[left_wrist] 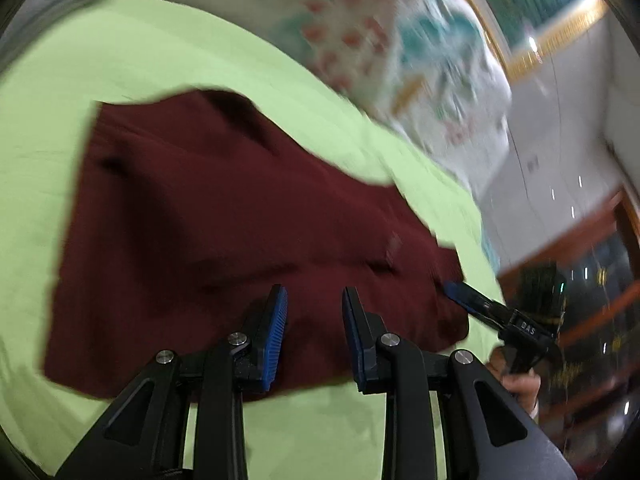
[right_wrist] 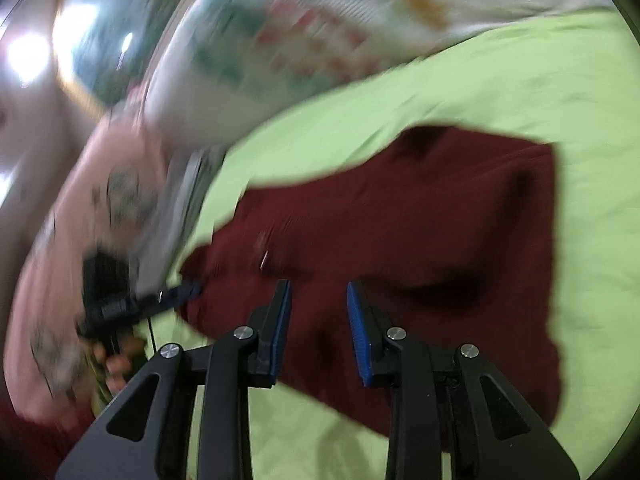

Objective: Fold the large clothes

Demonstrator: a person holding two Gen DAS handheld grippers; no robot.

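Note:
A dark maroon garment [left_wrist: 224, 216] lies partly folded on a light green sheet [left_wrist: 120, 60]; it also shows in the right wrist view [right_wrist: 420, 220]. My left gripper [left_wrist: 314, 300] is open and empty, just above the garment's near edge. My right gripper [right_wrist: 318, 296] is open and empty above the garment's near edge. Each gripper shows in the other's view at the garment's side edge: the right one [left_wrist: 460, 292], the left one [right_wrist: 188, 292]. Both views are motion-blurred.
A white quilt with a coloured floral print [left_wrist: 400, 52] is heaped on the bed beyond the garment, also in the right wrist view [right_wrist: 300, 40]. The green sheet [right_wrist: 500, 80] surrounds the garment. A pink patterned cloth [right_wrist: 80, 220] lies at the left.

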